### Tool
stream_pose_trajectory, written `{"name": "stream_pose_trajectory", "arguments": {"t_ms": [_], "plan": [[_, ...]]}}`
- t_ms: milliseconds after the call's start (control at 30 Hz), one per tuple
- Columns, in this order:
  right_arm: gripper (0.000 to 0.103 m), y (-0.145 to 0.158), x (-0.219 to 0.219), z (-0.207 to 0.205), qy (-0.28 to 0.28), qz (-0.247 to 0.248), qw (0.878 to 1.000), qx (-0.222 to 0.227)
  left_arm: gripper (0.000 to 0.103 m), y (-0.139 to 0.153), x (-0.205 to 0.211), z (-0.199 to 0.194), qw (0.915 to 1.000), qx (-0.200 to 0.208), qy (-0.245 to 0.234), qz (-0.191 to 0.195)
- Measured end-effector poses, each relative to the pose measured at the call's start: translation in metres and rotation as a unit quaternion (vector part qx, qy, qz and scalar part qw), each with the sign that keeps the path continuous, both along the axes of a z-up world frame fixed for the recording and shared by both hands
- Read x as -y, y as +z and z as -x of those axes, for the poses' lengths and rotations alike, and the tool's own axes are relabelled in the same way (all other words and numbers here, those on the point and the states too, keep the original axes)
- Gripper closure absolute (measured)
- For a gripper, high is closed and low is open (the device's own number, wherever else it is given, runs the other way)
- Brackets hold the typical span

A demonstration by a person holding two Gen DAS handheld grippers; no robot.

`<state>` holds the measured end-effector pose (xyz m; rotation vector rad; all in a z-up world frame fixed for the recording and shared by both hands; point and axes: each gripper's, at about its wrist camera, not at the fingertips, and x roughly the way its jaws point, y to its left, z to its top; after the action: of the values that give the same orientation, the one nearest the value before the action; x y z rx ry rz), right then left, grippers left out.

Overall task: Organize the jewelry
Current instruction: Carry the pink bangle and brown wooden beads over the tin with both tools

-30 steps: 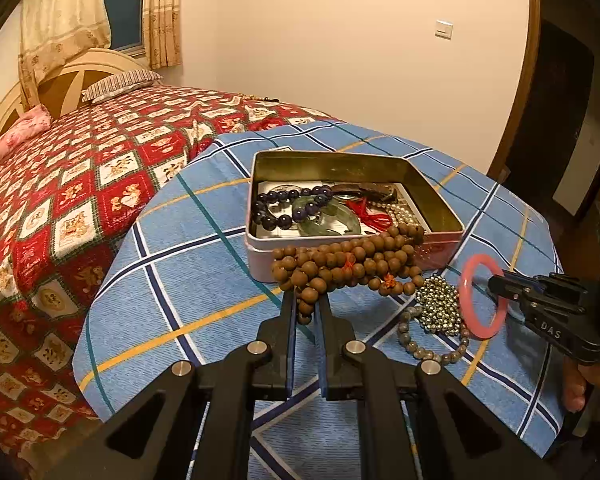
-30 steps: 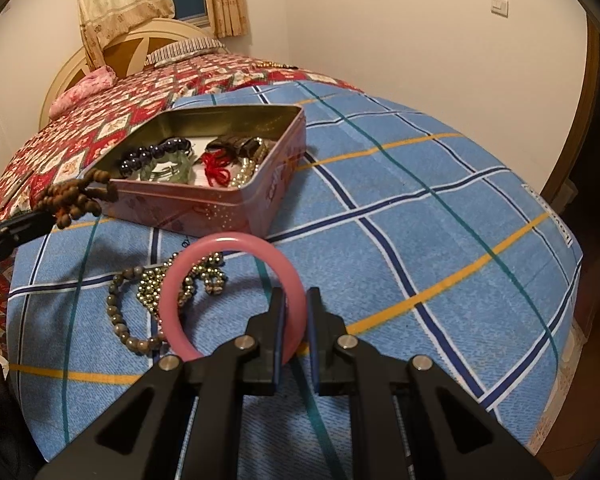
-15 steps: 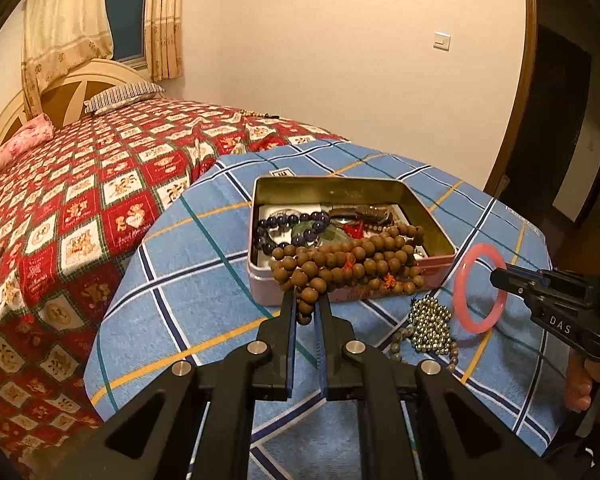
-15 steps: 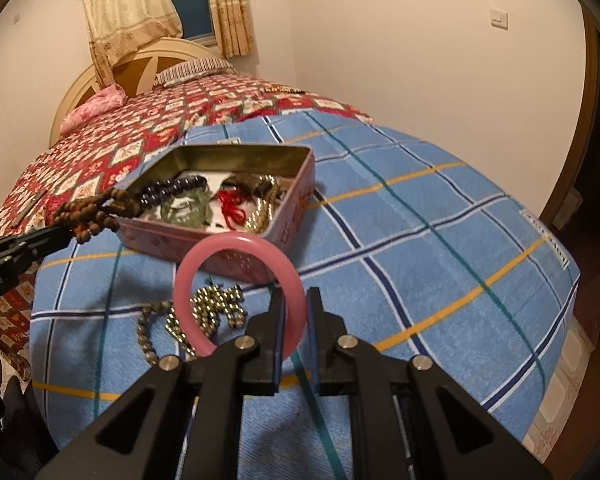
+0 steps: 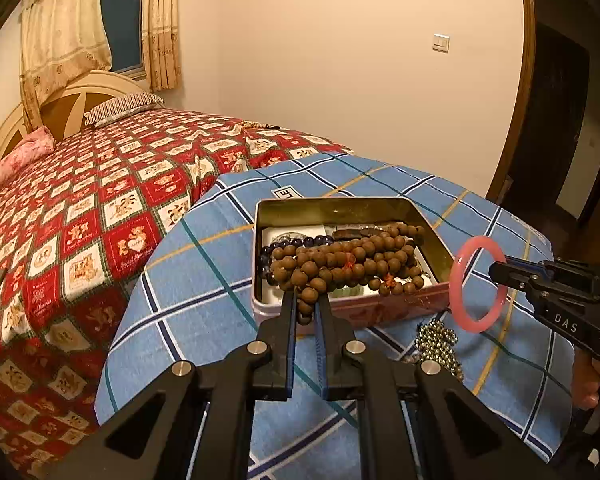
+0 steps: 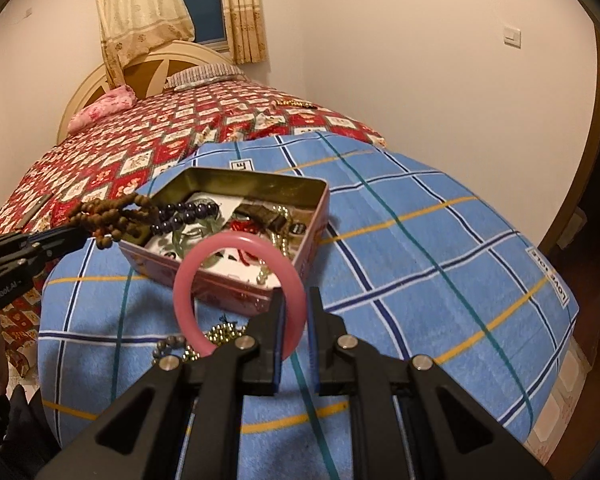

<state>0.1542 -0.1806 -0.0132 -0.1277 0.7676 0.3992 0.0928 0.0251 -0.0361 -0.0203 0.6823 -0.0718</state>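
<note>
Both grippers pinch loads: left gripper (image 5: 305, 305) the wooden bead strand (image 5: 348, 261), right gripper (image 6: 296, 312) the pink bangle (image 6: 239, 295). Clear the tin (image 5: 428, 210) wall, then release low inside, one at a time.

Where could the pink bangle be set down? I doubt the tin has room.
The blue checked cloth is bare to the right of the tin, up to the bed's edge. It is bare left of the tin too, toward the red quilt. Crowded: the tin's inside, and the cloth before it, where metal beads lie.
</note>
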Motion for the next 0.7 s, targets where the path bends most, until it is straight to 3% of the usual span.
{"name": "stream_pose_trajectory", "arguments": {"t_ms": [700], "plan": [[0.091,0.014,-0.024,-0.035,0.019,0.006,1.0,0.0,0.095,0.004,0.004,-0.042,0.9998,-0.005,-0.001,-0.022]]}}
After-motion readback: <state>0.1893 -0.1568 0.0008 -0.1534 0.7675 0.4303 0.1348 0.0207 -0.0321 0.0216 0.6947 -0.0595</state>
